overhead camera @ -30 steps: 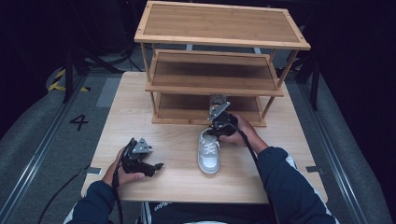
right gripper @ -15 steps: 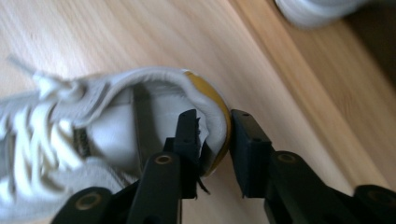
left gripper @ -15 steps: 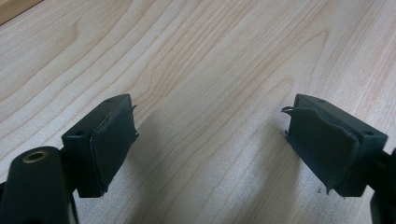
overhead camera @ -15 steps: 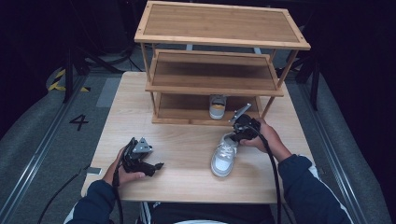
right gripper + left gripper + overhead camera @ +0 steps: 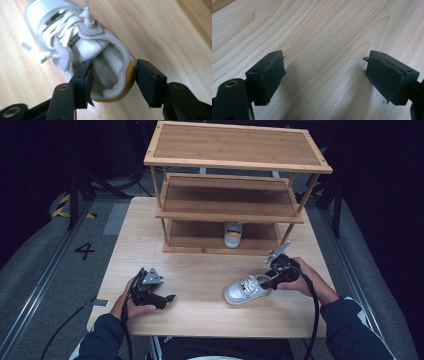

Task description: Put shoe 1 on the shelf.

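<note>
One shoe is sitting shelved; your right gripper is just opening, releasing the second shoe between its jaws, yet unshelved.

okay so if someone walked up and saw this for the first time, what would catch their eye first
Probably the white shoe lying on the near right of the wooden table, with the right gripper at its heel, one jaw inside the opening, one outside; the jaws have just been opening and no longer pinch it. Behind stands a three-level wooden rack, with a second shoe on its bottom level. The left gripper rests open at the near left.
</note>
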{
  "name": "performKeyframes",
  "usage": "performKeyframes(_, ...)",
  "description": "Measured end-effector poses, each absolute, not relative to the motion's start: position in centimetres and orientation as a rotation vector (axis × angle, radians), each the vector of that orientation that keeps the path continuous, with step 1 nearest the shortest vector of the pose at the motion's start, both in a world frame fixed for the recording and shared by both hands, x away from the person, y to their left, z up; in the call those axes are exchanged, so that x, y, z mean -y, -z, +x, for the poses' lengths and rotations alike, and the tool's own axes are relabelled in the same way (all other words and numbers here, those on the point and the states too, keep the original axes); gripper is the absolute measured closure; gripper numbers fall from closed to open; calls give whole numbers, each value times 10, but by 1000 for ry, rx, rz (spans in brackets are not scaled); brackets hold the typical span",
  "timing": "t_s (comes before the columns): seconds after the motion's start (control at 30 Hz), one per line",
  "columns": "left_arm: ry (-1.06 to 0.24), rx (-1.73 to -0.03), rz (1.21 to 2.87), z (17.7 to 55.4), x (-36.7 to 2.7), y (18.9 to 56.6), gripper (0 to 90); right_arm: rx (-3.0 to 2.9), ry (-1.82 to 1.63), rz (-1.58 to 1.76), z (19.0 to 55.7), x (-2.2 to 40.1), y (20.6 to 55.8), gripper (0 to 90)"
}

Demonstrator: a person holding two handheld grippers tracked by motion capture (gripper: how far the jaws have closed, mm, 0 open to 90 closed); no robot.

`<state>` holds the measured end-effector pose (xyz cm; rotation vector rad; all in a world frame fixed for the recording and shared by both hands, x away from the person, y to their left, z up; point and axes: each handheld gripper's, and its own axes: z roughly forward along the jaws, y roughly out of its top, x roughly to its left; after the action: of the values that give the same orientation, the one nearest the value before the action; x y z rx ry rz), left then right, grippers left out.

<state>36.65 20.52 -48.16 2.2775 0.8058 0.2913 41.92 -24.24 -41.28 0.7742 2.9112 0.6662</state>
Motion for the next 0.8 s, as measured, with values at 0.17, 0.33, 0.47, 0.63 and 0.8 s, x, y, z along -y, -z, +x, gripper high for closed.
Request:
performKeyframes(0.17, -292, -806, 2277, 366, -205, 482, 153, -2949, -709, 761, 405, 251, 409, 447)
performKeyframes(0.33, -293, -807, 2278, 367, -205, 482, 153, -2978, -705, 718, 390, 259, 405, 385)
performKeyframes(0.47, -291, -807, 2277, 367, -205, 482, 153, -2978, -690, 688, 381, 265, 409, 386)
performKeyframes(0.63, -296, -805, 2276, 367, -205, 482, 153, -2978, -719, 638, 365, 269, 410, 415)
performKeyframes(0.8, -301, -802, 2279, 367, -205, 481, 152, -2971, -757, 623, 349, 269, 411, 437)
